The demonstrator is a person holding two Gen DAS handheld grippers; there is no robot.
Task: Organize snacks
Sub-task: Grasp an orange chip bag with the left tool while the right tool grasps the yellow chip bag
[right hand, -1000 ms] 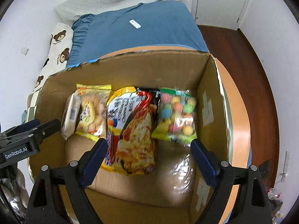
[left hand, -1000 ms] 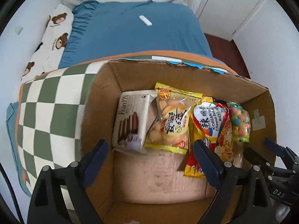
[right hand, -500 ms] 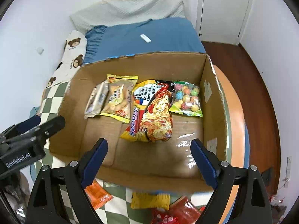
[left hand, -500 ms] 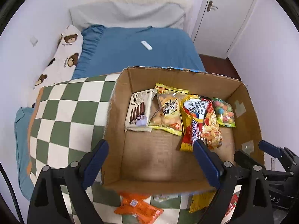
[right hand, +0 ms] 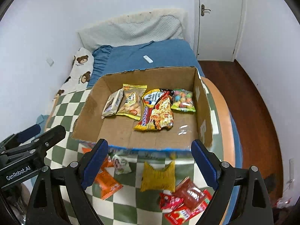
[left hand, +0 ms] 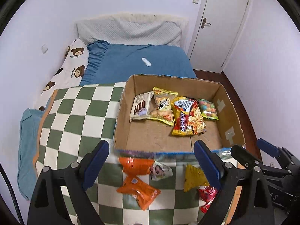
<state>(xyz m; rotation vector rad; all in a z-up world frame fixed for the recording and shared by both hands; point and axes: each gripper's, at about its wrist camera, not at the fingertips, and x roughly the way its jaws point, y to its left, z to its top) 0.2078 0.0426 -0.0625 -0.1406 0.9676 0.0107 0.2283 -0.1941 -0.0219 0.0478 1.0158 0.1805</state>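
A: Where are our snacks now?

B: Four packs lie in a row at the far side of the cardboard box (left hand: 230, 112); more wait on the checkered cloth (left hand: 75, 116), just this side of the box's near wall.

A: Are we holding anything?

B: No; our left gripper (left hand: 151, 166) stands wide with nothing between its blue pads, and our right gripper (right hand: 150, 166) is wide and empty too.

A: Which snack is closest to us?

B: The orange packs (left hand: 137, 180) sit right under our left gripper, a bit toward its left finger; the lower one lies slanted, its long side running down to the right. The yellow pack (right hand: 158, 178) sits right under our right gripper, its long side lying across, from finger to finger; the red packs (right hand: 184, 202) lie nearer still.

A: So who goes for what?

B: We think left takes orange and right takes yellow; both must reach down and a little forward.
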